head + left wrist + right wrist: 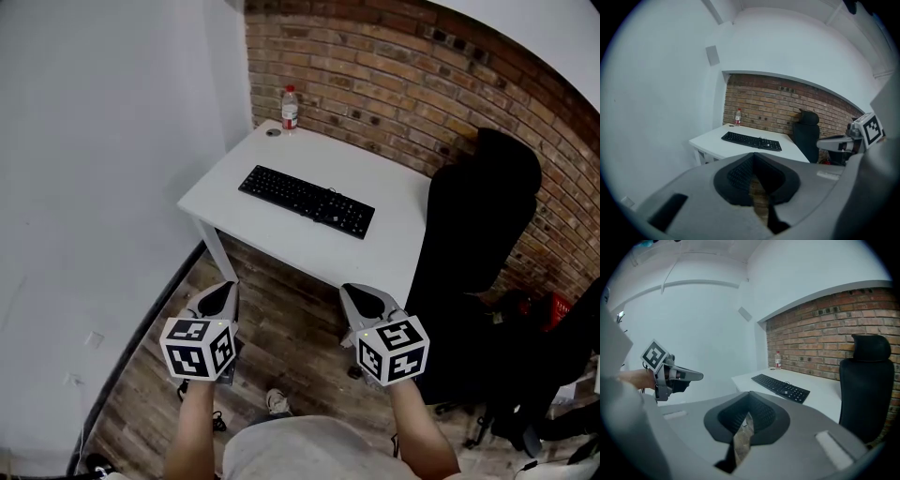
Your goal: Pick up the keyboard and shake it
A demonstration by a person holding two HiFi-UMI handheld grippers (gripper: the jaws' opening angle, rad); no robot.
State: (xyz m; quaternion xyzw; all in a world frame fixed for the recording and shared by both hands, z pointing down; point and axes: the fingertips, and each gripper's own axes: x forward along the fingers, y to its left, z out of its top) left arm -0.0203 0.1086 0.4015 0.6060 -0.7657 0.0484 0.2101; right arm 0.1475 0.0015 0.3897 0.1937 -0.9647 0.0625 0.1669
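Black keyboard (307,202) lies flat on the white table (272,239)
Left gripper (220,295) and right gripper (367,300) closed, empty; both short of the table

Ahead of me: keyboard (307,202) on desk (272,234), mid-top. At desk's far corner, near wall (394,84): bottle (291,108). Right of desk: chair (478,234). My left gripper (230,287) and right gripper (349,292) side by side, short of desk.

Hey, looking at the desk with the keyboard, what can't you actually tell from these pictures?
- Bottle label: too small in every view.
- Small round thing beside it, head view: too small to identify.
- Table right end, head view: hidden behind the chair.
- Keyboard key print: too small, every view.
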